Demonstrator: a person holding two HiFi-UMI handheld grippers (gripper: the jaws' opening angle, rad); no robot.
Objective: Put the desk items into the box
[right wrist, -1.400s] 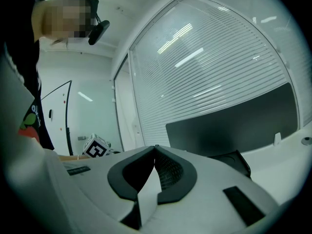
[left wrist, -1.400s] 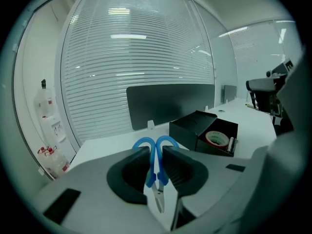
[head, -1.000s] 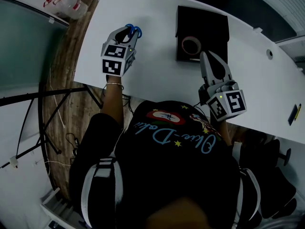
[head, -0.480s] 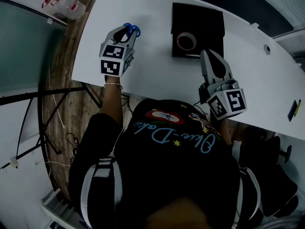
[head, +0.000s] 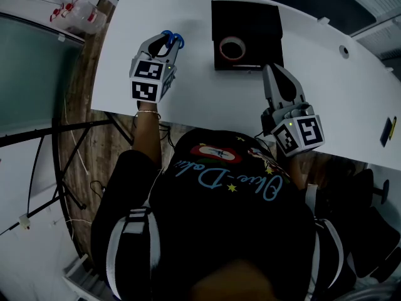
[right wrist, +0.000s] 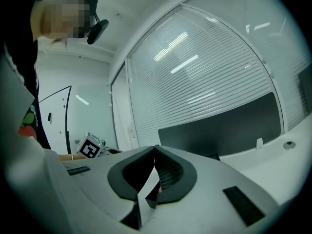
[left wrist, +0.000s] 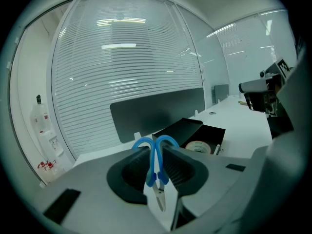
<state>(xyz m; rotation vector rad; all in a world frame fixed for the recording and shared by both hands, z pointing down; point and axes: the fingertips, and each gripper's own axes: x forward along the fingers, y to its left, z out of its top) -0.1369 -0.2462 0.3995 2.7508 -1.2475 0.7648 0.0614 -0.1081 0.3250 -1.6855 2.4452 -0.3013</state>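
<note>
The left gripper (head: 166, 45) is clamped on a pair of scissors (head: 174, 39), its jaws pinching just below the blue finger loops so that the loops stick out past the tips and the blades point back toward the palm. It is raised above the left part of the white desk (head: 338, 99), well apart from the black box (head: 245, 12). The box sits open further along toward the far edge, with a tape roll (head: 232, 47) already lying in its near half. The right gripper (head: 274, 74) has its jaws pressed together on nothing and is stationed just beside the box's near right corner. The step in hand looks like the carry. To do it well, take the scissors across with the grip firm, clear the box's near wall with room to spare, and let go low over the bare far half rather than on top of the tape roll — a drop from height could bounce the scissors out. The desk between gripper and box is bare, so the path is free. The edges to mind are the desk's left edge, close beside the left gripper, and the box's walls; the right gripper should keep off that corner.
</note>
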